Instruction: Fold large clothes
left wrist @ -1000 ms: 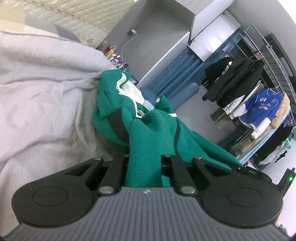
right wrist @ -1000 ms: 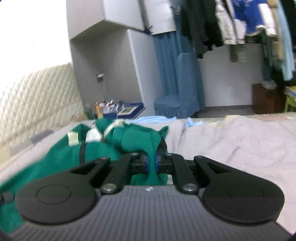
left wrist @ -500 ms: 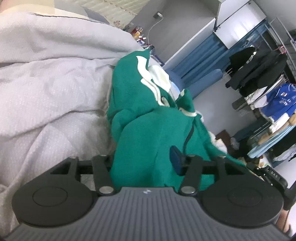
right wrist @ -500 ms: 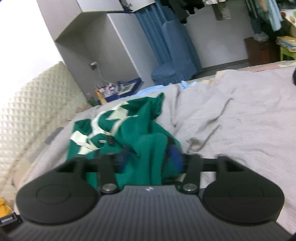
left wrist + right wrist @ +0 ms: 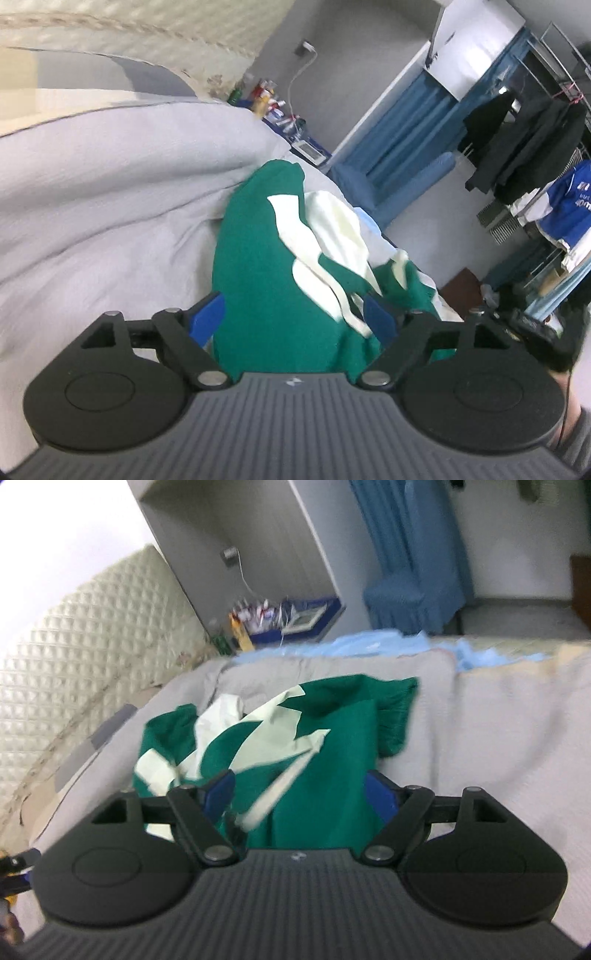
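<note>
Now both tools, left tool (image 5: 293,315) and right tool (image 5: 301,792), have just been opening, green top (image 5: 266,280) loose between them on the bed (image 5: 110,206); pull back gently.

The garment (image 5: 266,280) lies on the bedspread (image 5: 110,192), headboard (image 5: 55,657) at ten o'clock, clothes rack (image 5: 535,155) at two o'clock.

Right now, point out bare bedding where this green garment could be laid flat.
Free: grey bedspread right of the green garment, up to the light blue cloth; also the grey stretch between garment and quilted headboard. Crowded: the middle, where the garment lies bunched.
</note>
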The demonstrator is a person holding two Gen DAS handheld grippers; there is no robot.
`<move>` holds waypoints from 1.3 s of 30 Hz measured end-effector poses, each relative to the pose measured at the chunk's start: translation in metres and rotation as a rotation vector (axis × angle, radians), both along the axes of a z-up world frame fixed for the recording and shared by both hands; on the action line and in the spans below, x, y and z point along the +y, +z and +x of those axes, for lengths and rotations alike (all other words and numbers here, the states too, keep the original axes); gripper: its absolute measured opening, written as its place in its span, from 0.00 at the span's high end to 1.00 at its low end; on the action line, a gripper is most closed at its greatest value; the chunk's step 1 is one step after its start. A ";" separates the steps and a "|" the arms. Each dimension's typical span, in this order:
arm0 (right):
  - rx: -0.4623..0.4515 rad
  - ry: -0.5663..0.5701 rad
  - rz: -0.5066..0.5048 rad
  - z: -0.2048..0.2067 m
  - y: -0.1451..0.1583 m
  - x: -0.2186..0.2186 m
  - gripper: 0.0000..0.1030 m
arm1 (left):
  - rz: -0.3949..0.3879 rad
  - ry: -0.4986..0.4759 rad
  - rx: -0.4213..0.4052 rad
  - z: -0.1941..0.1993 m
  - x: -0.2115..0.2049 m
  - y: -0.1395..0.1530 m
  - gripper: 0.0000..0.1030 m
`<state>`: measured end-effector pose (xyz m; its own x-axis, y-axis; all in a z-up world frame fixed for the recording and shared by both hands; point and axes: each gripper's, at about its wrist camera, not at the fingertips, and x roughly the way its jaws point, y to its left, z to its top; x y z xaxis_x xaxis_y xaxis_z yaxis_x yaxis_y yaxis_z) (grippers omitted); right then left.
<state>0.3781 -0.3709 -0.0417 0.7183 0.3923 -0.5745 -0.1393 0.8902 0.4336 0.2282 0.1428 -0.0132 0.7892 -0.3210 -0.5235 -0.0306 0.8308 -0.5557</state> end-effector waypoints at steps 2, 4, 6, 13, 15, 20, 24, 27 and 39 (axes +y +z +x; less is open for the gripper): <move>0.032 -0.026 0.019 0.043 -0.019 0.001 0.24 | -0.011 0.000 0.017 0.040 0.005 -0.018 0.17; 0.040 -0.049 0.019 0.074 -0.035 0.001 0.24 | -0.026 0.008 0.028 0.077 0.008 -0.037 0.17; 0.048 -0.079 0.046 0.106 -0.049 0.003 0.24 | -0.048 0.000 0.035 0.110 0.008 -0.058 0.17; 0.053 -0.037 0.144 0.174 -0.068 0.019 0.24 | -0.042 -0.018 0.006 0.203 -0.001 -0.094 0.17; 0.112 0.009 0.062 0.190 -0.079 0.040 0.24 | -0.033 -0.012 0.006 0.220 -0.004 -0.098 0.17; 0.156 0.014 -0.096 0.201 -0.097 0.067 0.45 | -0.016 -0.009 0.058 0.243 -0.012 -0.109 0.41; 0.138 -0.052 -0.095 0.191 -0.088 0.046 0.92 | 0.046 -0.003 0.075 0.242 -0.017 -0.098 0.89; 0.034 -0.074 -0.143 0.168 -0.058 0.029 0.92 | 0.057 0.053 0.015 0.224 -0.006 -0.074 0.92; -0.202 -0.340 -0.215 0.022 0.041 -0.095 0.93 | 0.100 0.279 -0.139 0.063 0.045 0.016 0.93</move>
